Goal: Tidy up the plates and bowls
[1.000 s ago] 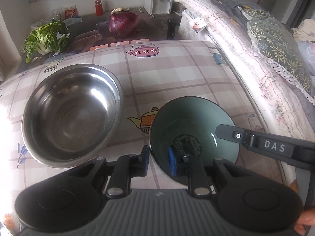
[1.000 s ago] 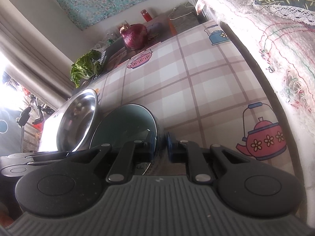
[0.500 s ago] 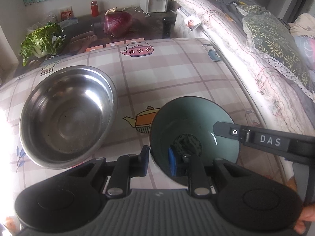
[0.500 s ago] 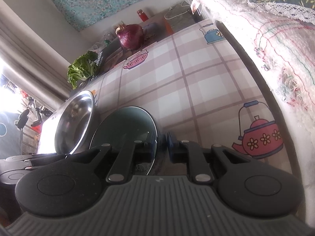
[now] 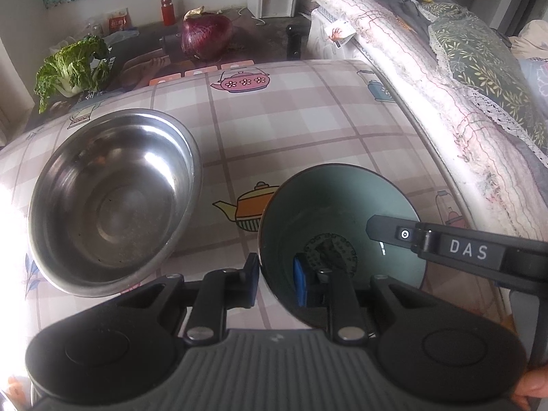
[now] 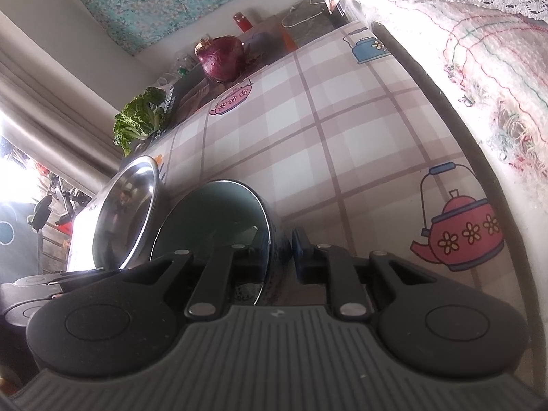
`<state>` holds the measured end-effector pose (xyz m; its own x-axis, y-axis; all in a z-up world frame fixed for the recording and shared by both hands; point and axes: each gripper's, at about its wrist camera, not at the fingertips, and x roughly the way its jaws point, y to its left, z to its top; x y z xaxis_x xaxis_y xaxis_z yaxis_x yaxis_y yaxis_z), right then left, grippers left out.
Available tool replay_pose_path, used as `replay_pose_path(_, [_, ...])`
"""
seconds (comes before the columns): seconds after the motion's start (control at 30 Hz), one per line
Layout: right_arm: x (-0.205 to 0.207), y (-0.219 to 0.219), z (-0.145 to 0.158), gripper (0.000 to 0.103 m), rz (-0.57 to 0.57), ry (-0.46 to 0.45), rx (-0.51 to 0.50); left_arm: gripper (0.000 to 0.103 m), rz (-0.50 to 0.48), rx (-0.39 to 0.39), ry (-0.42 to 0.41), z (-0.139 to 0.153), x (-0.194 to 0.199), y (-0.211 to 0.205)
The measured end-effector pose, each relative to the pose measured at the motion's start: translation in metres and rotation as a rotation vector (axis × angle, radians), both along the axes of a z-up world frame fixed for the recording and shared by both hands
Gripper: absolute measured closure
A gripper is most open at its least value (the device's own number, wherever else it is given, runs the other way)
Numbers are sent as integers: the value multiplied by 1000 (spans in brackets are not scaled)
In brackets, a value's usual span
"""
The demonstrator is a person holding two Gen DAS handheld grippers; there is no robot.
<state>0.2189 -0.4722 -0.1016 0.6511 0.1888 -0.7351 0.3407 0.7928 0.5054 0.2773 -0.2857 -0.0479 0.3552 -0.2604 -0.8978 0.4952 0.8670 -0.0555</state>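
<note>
A dark green ceramic bowl (image 5: 342,212) stands on the checked tablecloth (image 5: 308,130), just right of a larger steel bowl (image 5: 113,202). My left gripper (image 5: 275,277) is shut on the green bowl's near-left rim, one pad outside and one inside. In the right wrist view the green bowl (image 6: 219,212) has its right rim between the jaws of my right gripper (image 6: 279,245). Those jaws are opening, and the outer pad stands slightly off the wall. A right gripper finger (image 5: 394,233) reaches over the bowl. The steel bowl (image 6: 126,212) lies behind.
A purple cabbage (image 5: 205,34), a leafy green cabbage (image 5: 72,68) and a red bottle (image 5: 167,10) sit on a dark surface beyond the table's far edge. Folded bedding (image 5: 445,85) runs along the table's right edge. A hand (image 5: 534,387) shows at the bottom right.
The right gripper's jaws have parted a little, and its outer pad has come off the green bowl's wall. Both bowls and the left gripper's hold look the same.
</note>
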Motion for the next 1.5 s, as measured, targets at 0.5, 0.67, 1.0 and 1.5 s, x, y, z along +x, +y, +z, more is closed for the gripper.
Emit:
replay_pose_path(0.5, [-1,2,-3,87,-9,-4,-2,82,-4,-1,-19,1,-2,0])
replay_pose_path(0.67, [-1,2,-2,87,-10,-8,0,81,-7,0,-26,3,-4,0])
replay_pose_path(1.0, [-4,2,3,86,-14,-16,-2,82,-8,-6,-41,10,-7,2])
replay_pose_path(1.5, [-7,-5,2,87,-33,-17,24,84,-18,-12,-16,7,-6,3])
